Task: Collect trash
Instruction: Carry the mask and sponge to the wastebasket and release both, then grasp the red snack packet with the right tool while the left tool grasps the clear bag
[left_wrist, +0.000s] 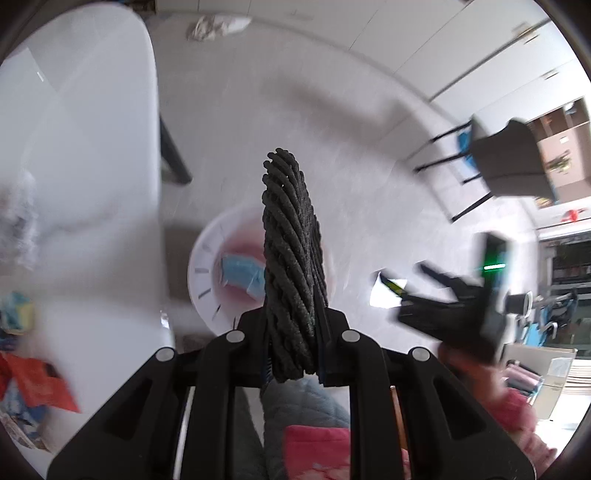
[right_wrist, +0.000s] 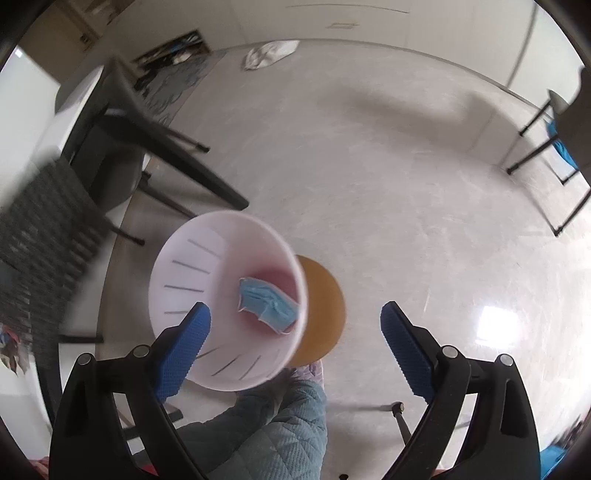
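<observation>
Right wrist view, tongs (right_wrist: 295, 325) spread above bin (right_wrist: 192, 266), blue mask (right_wrist: 267, 304) inside

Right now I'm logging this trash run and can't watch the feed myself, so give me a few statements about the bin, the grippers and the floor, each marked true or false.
1. The left gripper is shut on a dark grey textured mat. True.
2. The right gripper is shut on a tissue. False: its jaws stand wide apart and hold nothing.
3. A crumpled light blue face mask lies inside the white round plastic bin. True.
4. The bin lies tipped over on the floor. False: it stands on a round wooden stool.
5. A crumpled white cloth lies on the floor near the far wall. True.
</observation>
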